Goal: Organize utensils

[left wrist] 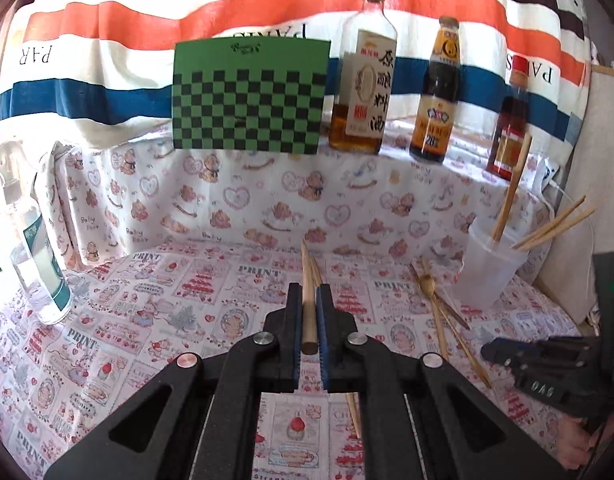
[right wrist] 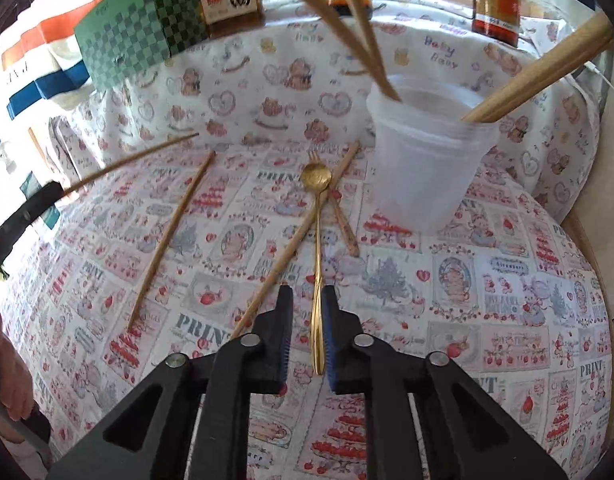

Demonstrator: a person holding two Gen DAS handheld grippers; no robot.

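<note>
A: Chopstick (left wrist: 308, 300) was clamped between the nearly shut jaws of the left gripper (left wrist: 310, 300), butt end toward the camera, tip raised off the tablecloth (left wrist: 147, 320). Held lengthwise, judged so it could be dropped end-first into the plastic cup (left wrist: 491, 262).

B: Right gripper (right wrist: 307, 304)?

A: Jaws were parted a little around the gold spoon (right wrist: 317, 240) handle, which touched the blue pad (right wrist: 329, 344) on one side only. Spoon was seen lying flat on the cloth, not lifted; no grip was shown.

B: Cup contents?

A: Several chopsticks (right wrist: 539, 80) were already leaned inside it, against the rim. Two loose chopsticks (right wrist: 171, 236) and a gold fork (right wrist: 339, 216) were left on the cloth, fork crossed under the spoon.
</note>
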